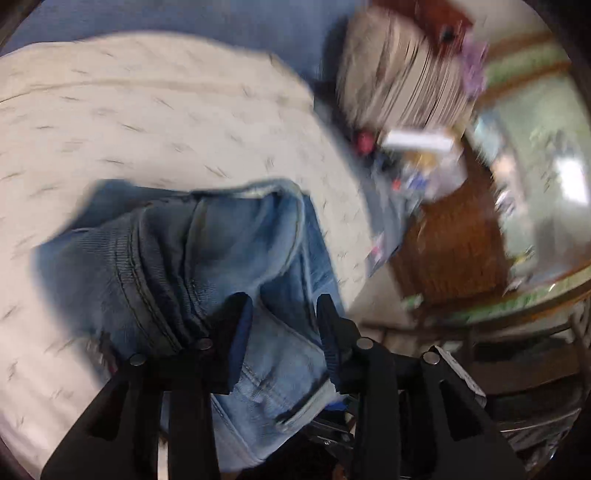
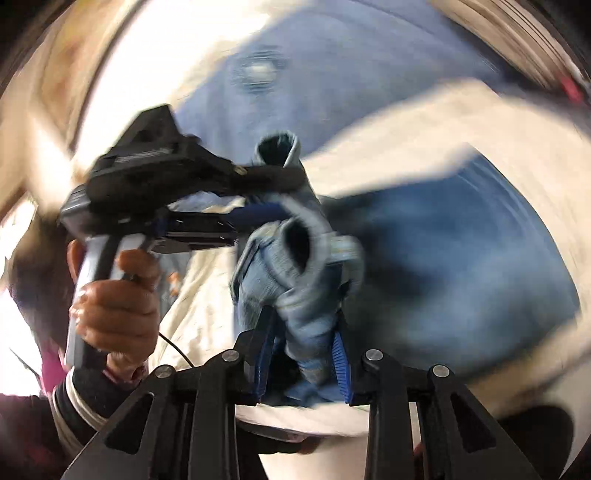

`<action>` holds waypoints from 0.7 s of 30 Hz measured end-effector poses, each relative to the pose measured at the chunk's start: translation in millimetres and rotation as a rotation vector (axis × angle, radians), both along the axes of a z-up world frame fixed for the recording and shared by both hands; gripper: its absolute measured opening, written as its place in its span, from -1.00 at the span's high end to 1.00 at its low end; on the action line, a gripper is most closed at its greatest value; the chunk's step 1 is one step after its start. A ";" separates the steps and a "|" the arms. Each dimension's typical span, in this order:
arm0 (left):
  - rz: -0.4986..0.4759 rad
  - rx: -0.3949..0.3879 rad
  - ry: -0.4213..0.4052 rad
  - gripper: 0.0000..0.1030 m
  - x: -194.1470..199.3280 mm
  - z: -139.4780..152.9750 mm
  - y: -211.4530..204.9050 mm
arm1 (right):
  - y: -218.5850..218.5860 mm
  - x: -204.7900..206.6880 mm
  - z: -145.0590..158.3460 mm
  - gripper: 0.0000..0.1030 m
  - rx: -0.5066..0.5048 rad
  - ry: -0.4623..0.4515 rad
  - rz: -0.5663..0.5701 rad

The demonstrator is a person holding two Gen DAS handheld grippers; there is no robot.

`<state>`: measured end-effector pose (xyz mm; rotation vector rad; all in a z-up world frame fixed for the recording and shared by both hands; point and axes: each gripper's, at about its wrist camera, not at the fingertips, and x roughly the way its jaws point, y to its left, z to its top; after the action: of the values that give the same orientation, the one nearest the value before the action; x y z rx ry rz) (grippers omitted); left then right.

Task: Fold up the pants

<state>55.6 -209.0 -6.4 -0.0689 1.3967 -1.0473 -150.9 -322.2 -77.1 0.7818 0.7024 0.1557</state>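
Note:
Faded blue jeans hang bunched above a cream patterned bedspread. My left gripper is shut on a thick fold of the jeans, held between its black fingers. In the right wrist view my right gripper is shut on the bunched leg ends of the jeans, with two cuff openings showing above its blue pads. The left gripper shows there too, at left, clamped on the same bundle, held by a hand. More denim lies on the bed at right.
A blue sheet lies beyond the bedspread. A striped pillow sits at the upper right. A wooden cabinet with clutter on it stands by the bed's right edge. Both views are motion blurred.

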 end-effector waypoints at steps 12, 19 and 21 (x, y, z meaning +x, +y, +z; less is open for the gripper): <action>-0.351 0.081 -0.502 -0.64 -21.0 69.2 -22.3 | -49.7 -38.2 -22.7 -0.62 0.265 -0.084 -0.022; -0.355 0.212 -0.431 -0.64 22.4 20.6 -22.2 | -37.9 -0.5 -28.3 -0.64 0.220 -0.072 -0.003; -0.332 0.263 -0.442 -0.61 17.5 -9.4 -22.3 | -30.4 10.2 -29.2 -0.25 0.176 -0.033 0.012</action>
<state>73.1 -231.3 -15.8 0.5726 1.1457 -1.0584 -140.7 -352.6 -106.3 0.9418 0.6683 0.2430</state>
